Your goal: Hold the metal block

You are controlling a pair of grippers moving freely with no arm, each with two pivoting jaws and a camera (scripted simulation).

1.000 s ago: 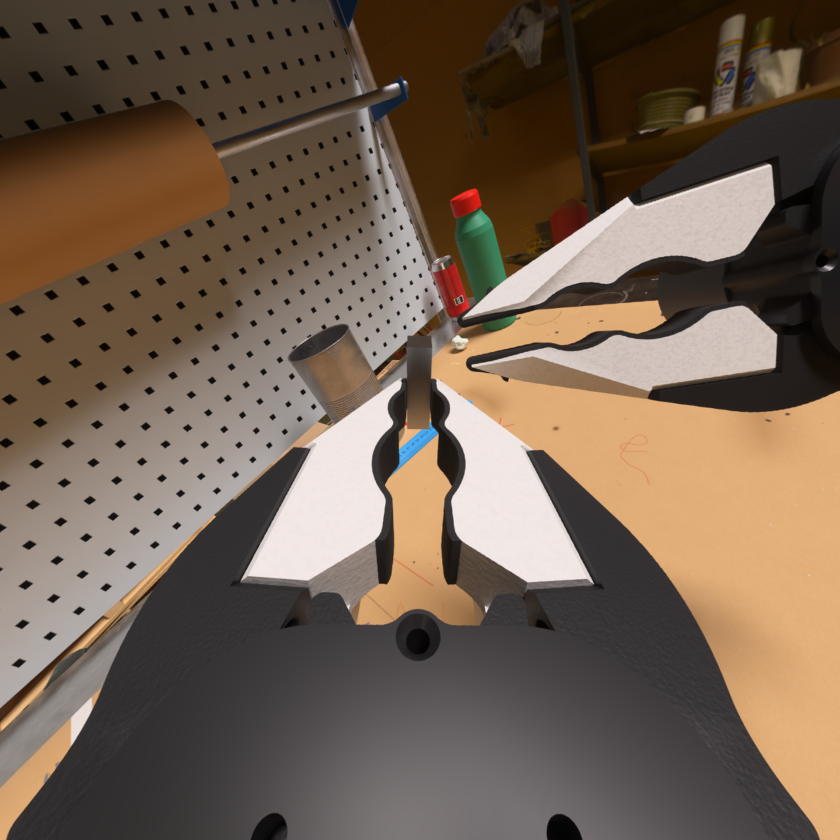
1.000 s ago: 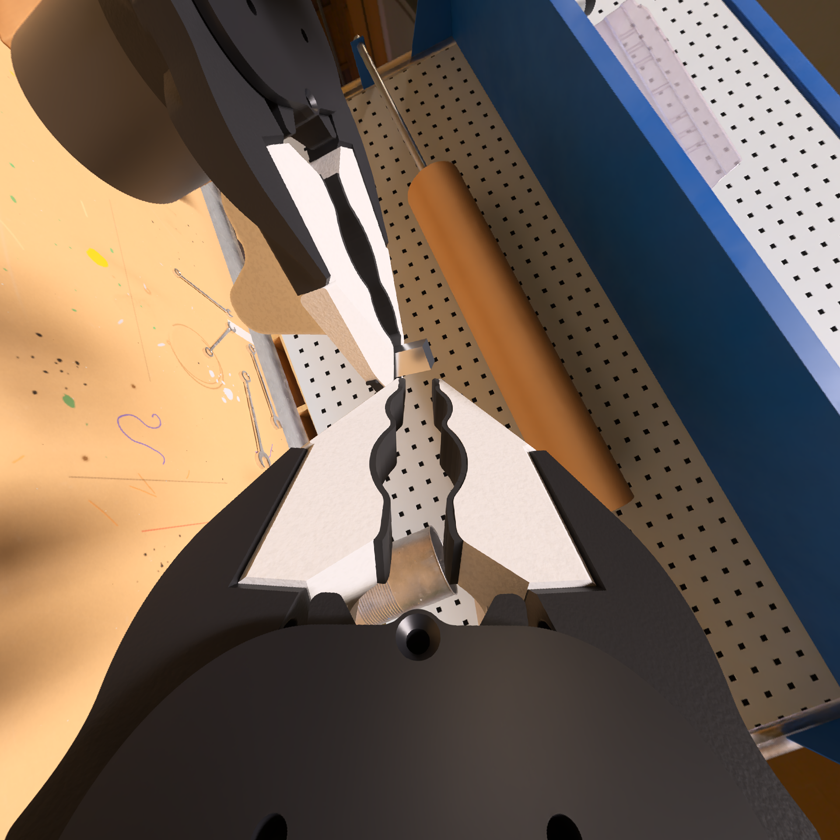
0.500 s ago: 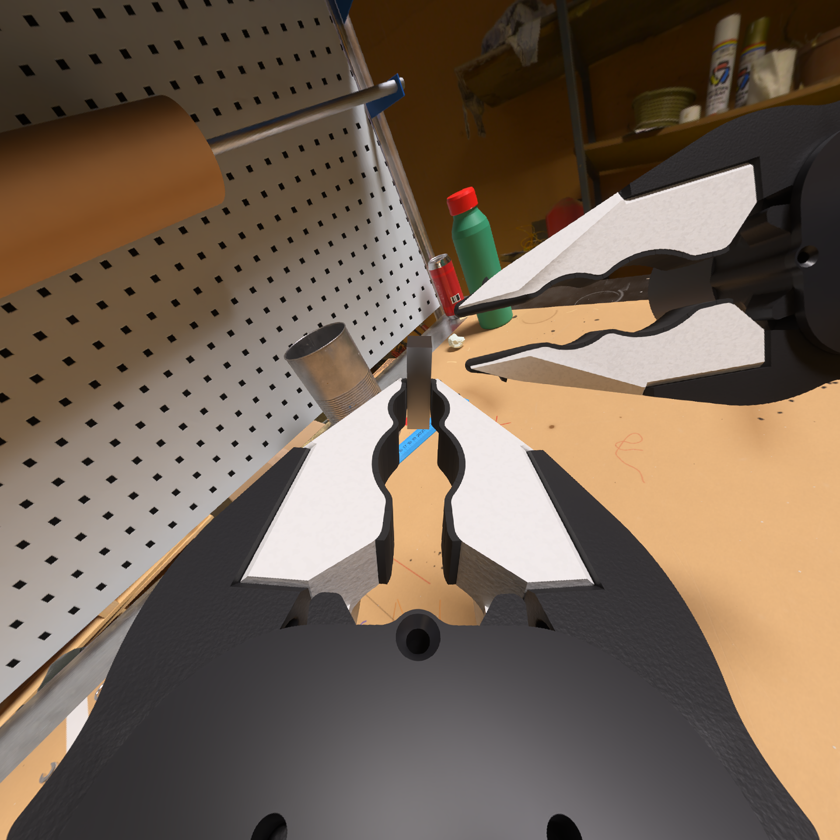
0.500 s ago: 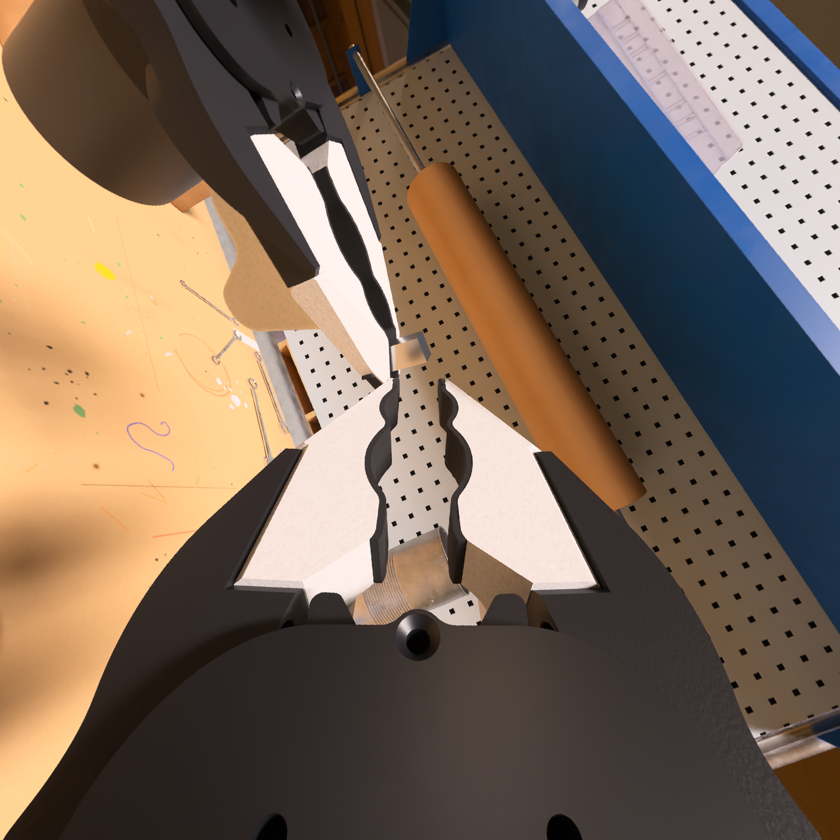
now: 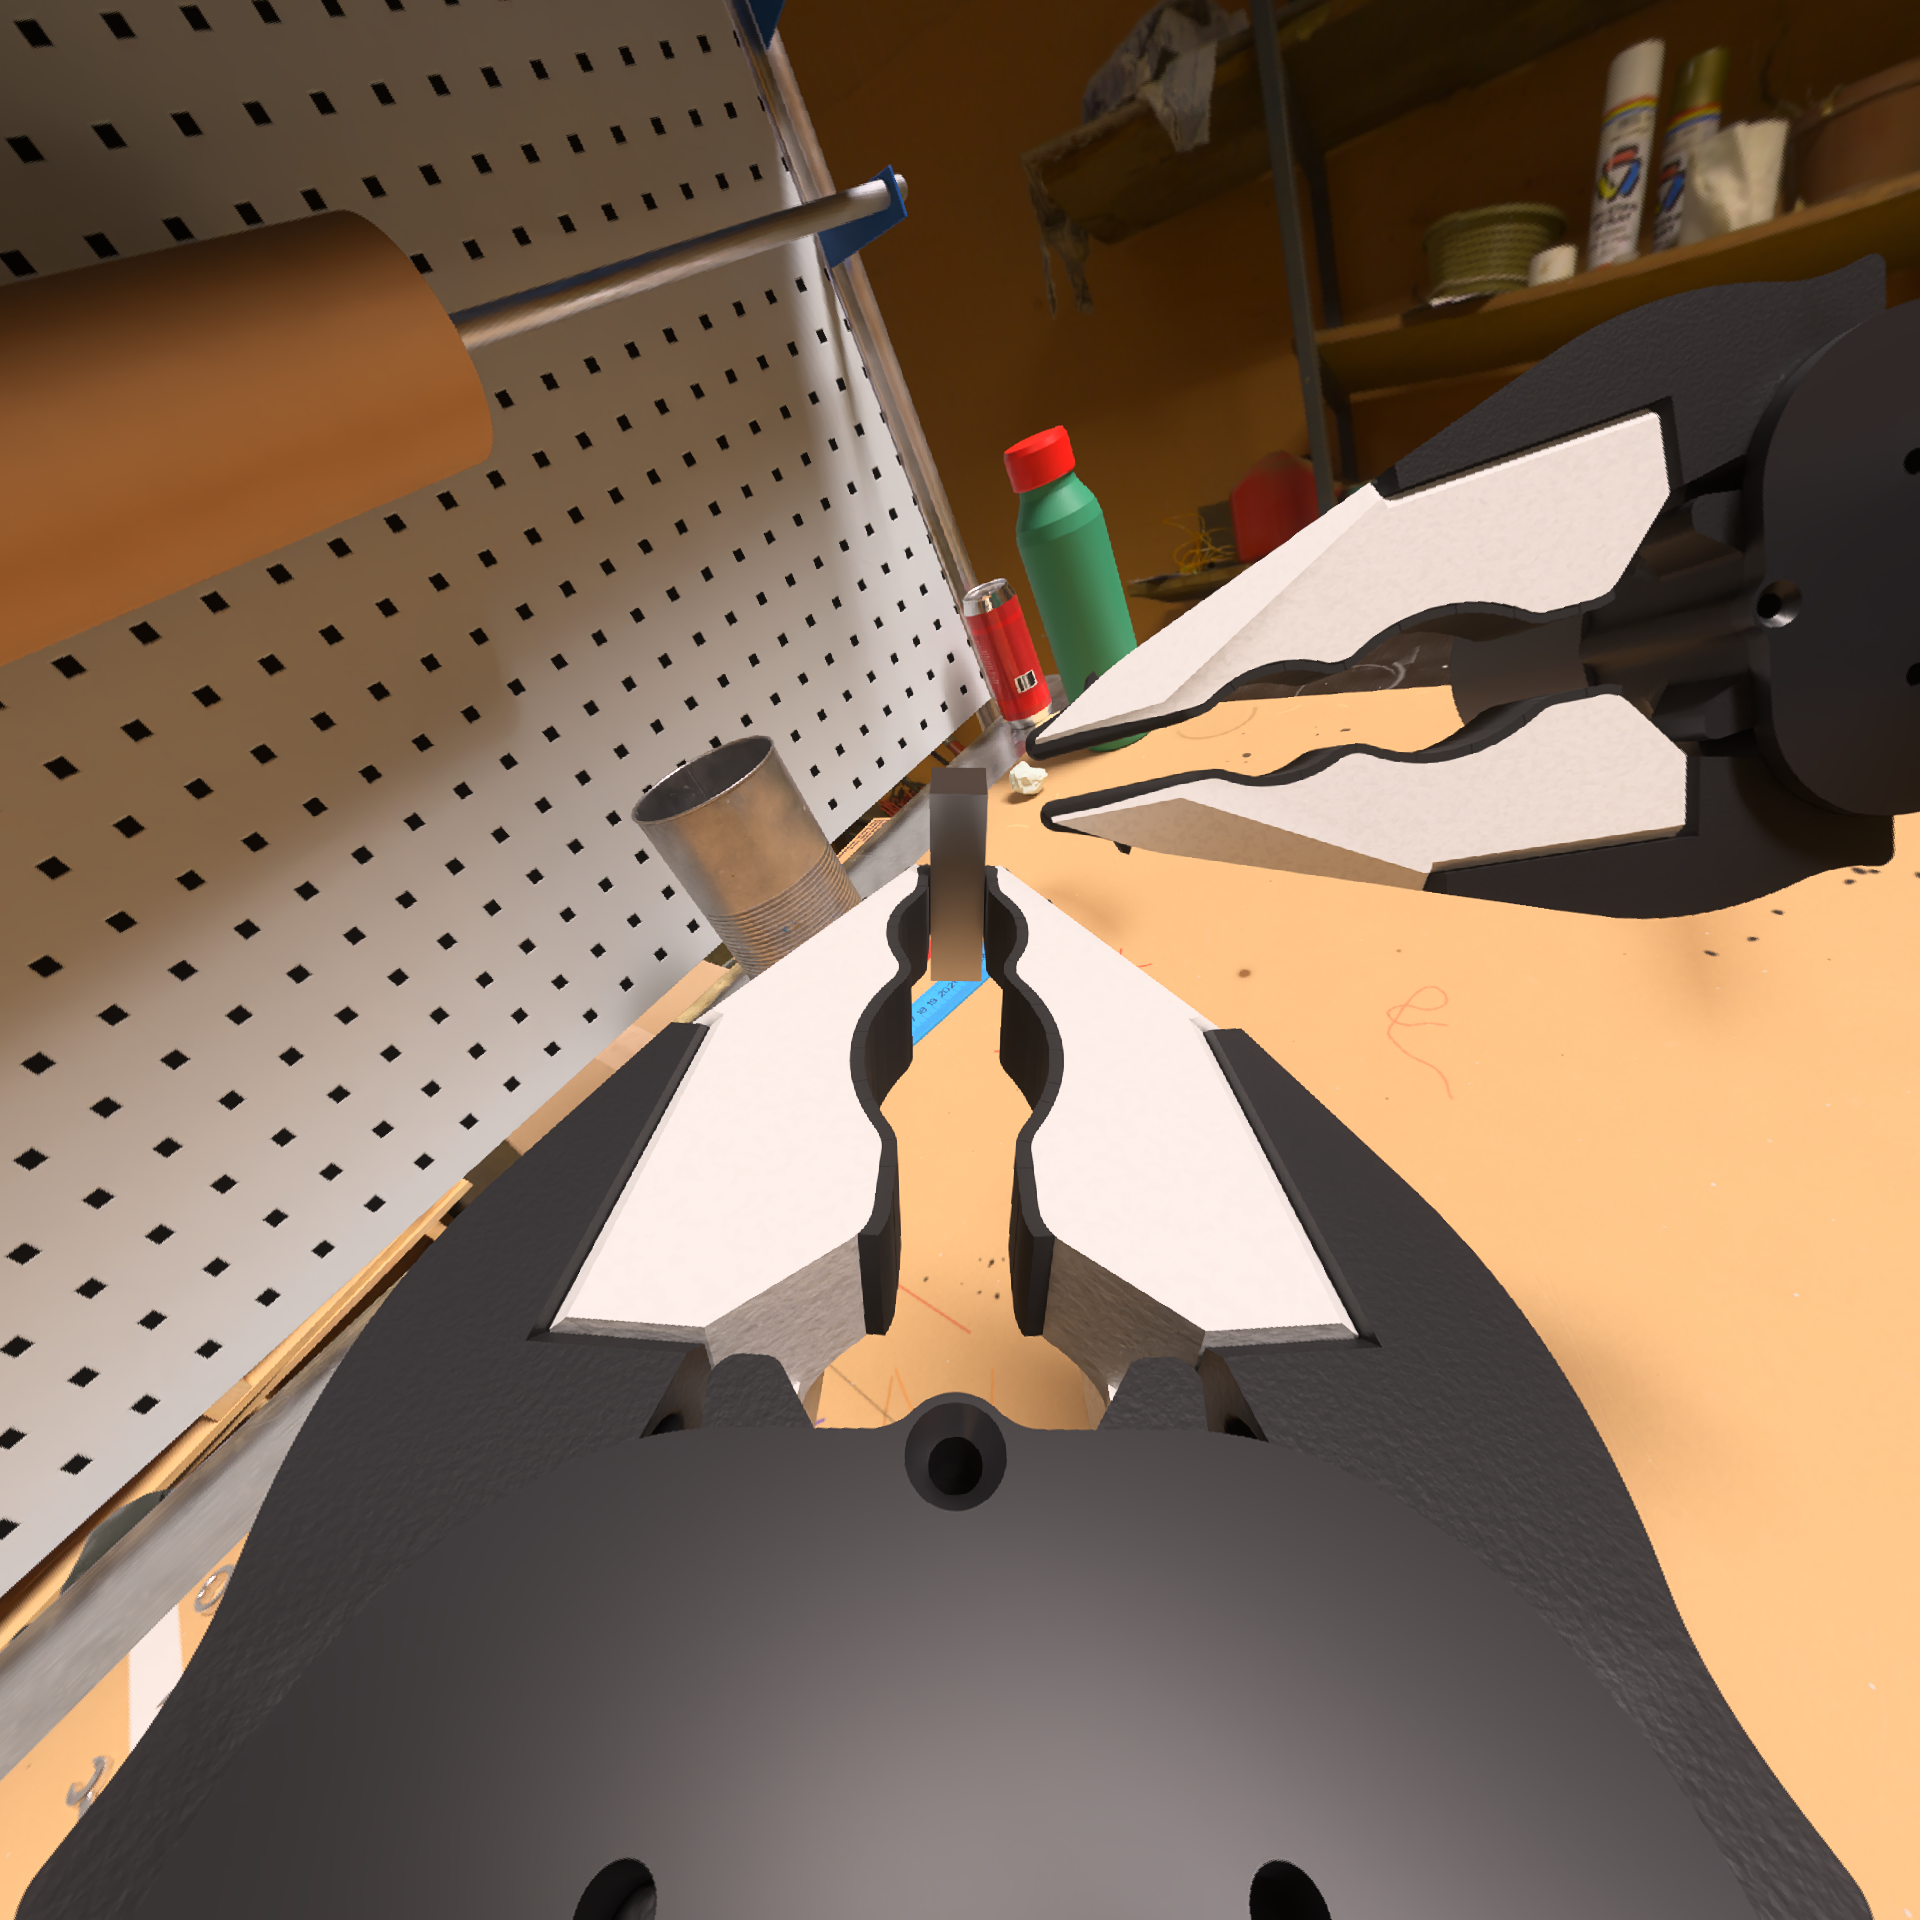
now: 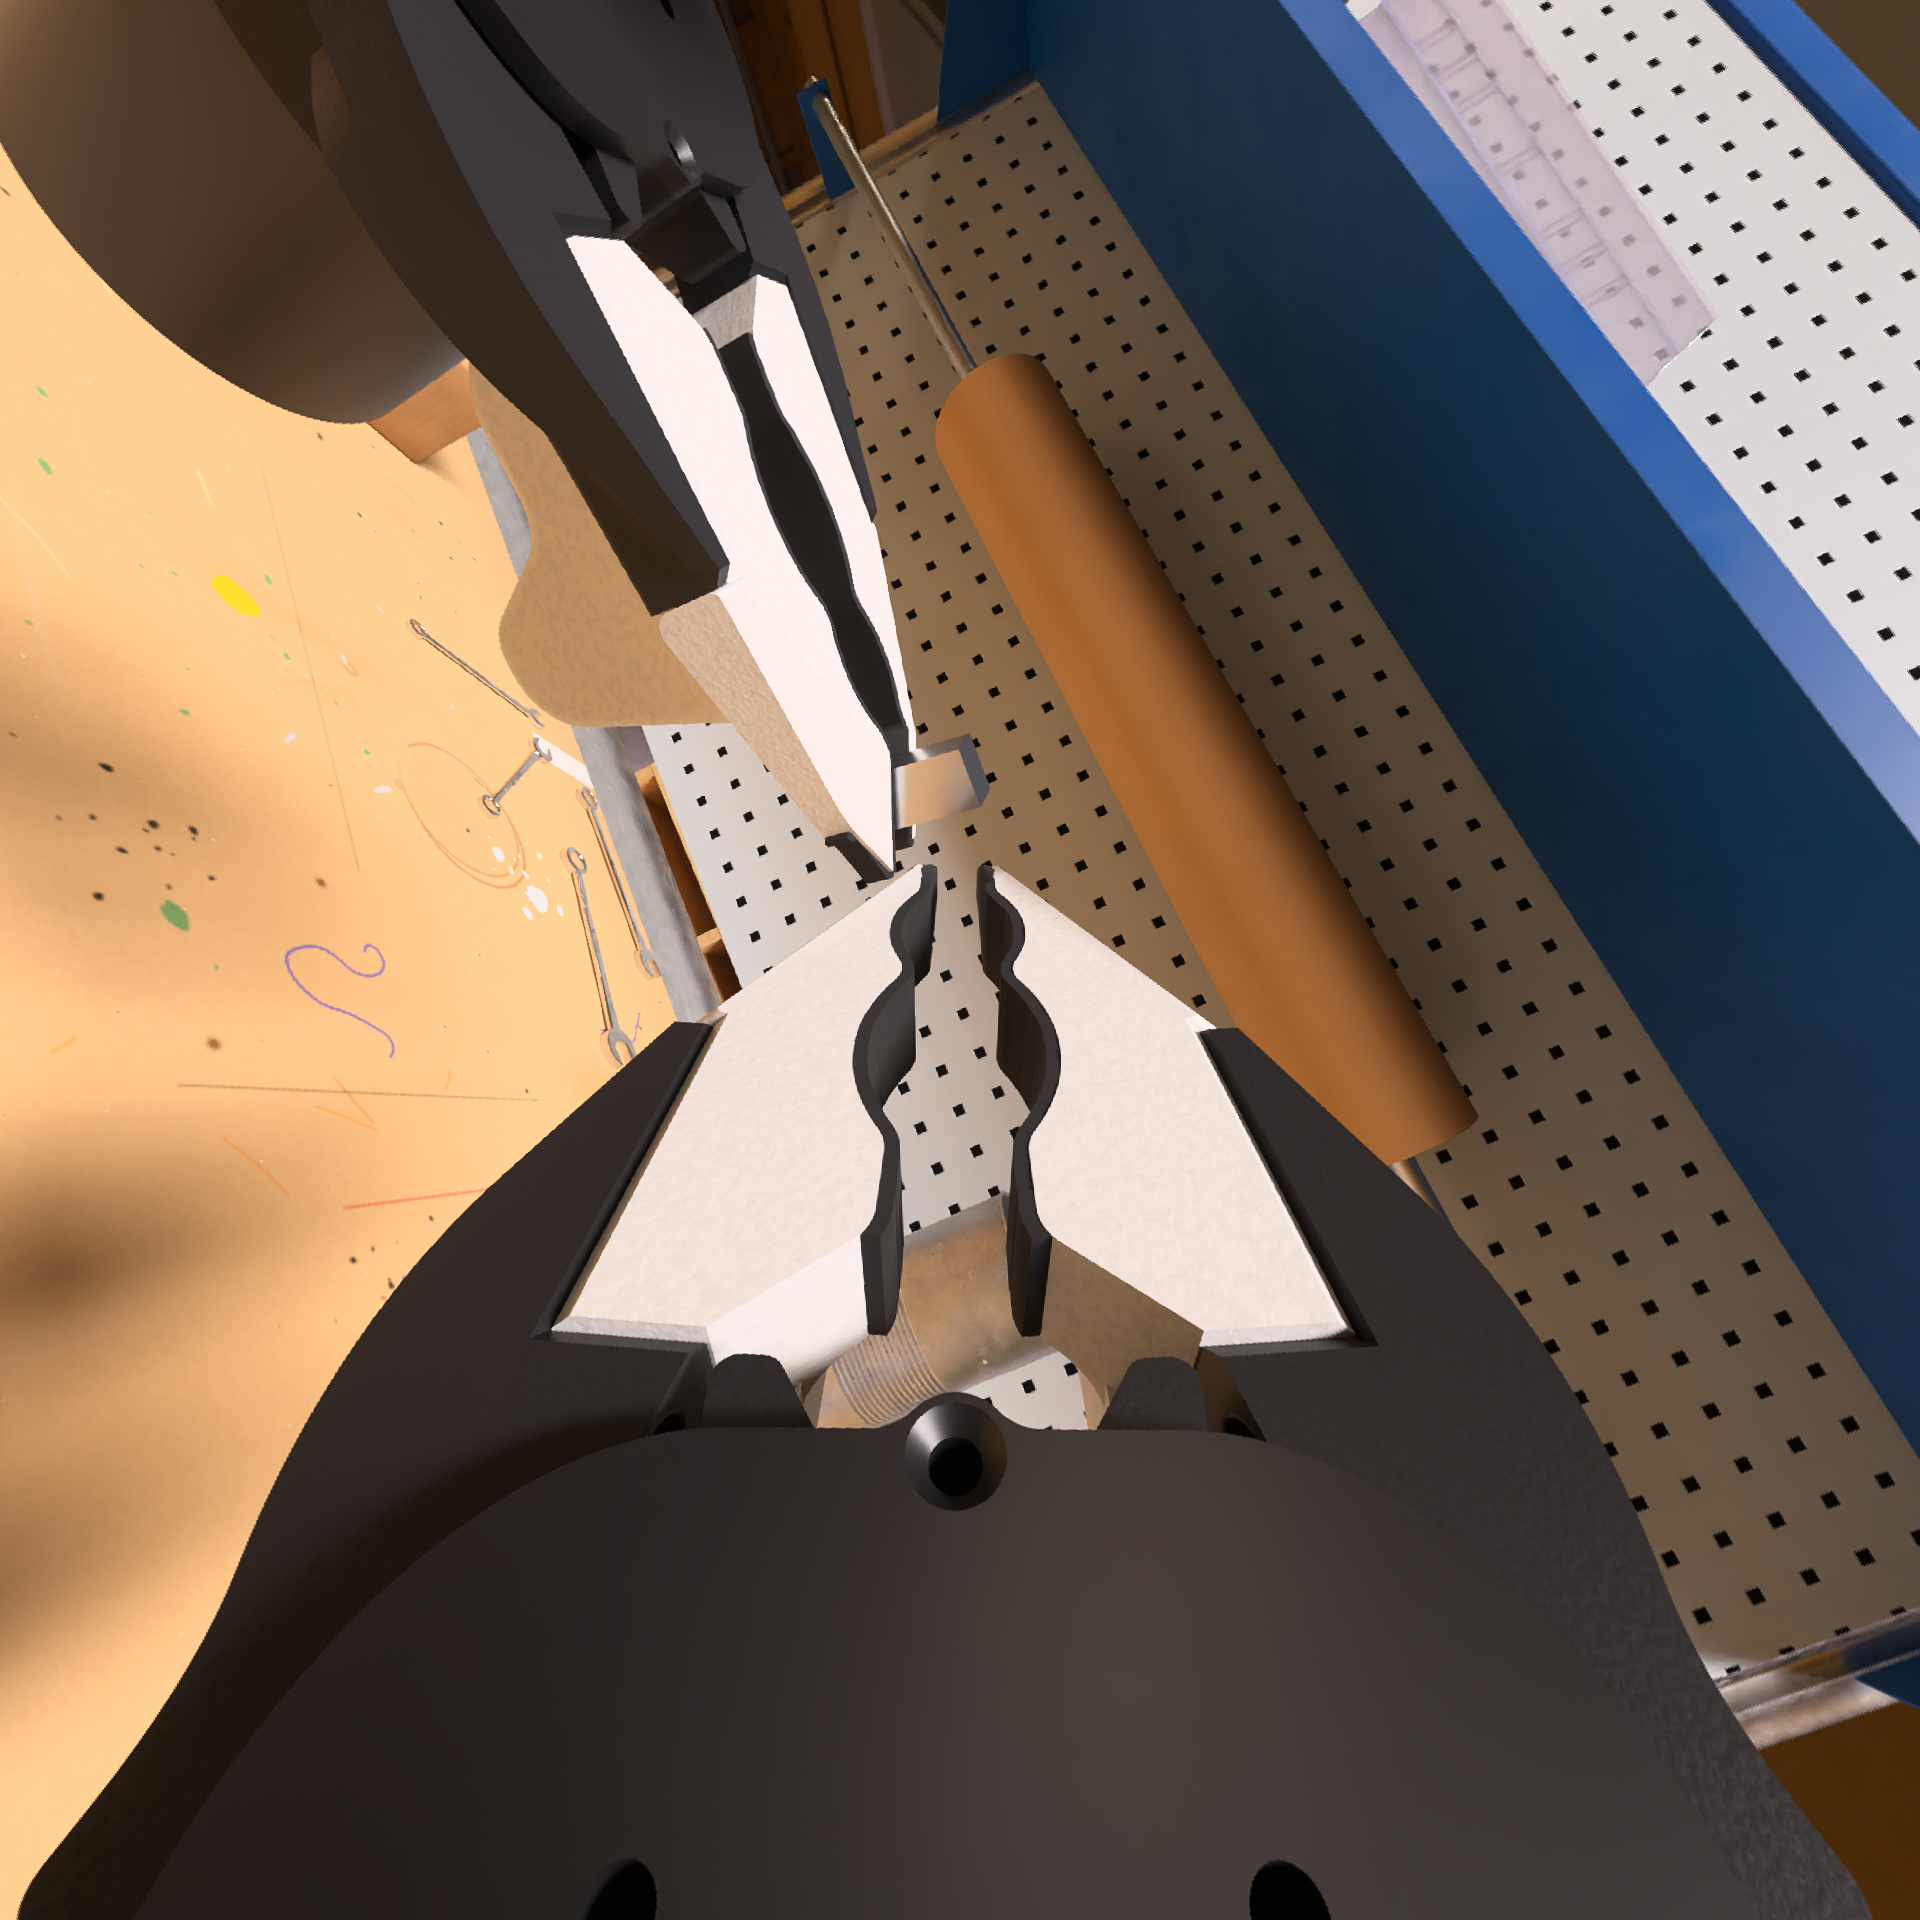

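Left gripper [image 5: 957, 883] pinches the metal block [image 5: 957, 883] at its tips.
Right gripper [image 6: 956, 883], narrowly parted and empty, sits close; a nudge could knock the block loose.

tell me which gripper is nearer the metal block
Left. The left gripper is shut on the metal block, which sticks out past its fingertips. The right gripper is open, its tips just short of the block, not touching.
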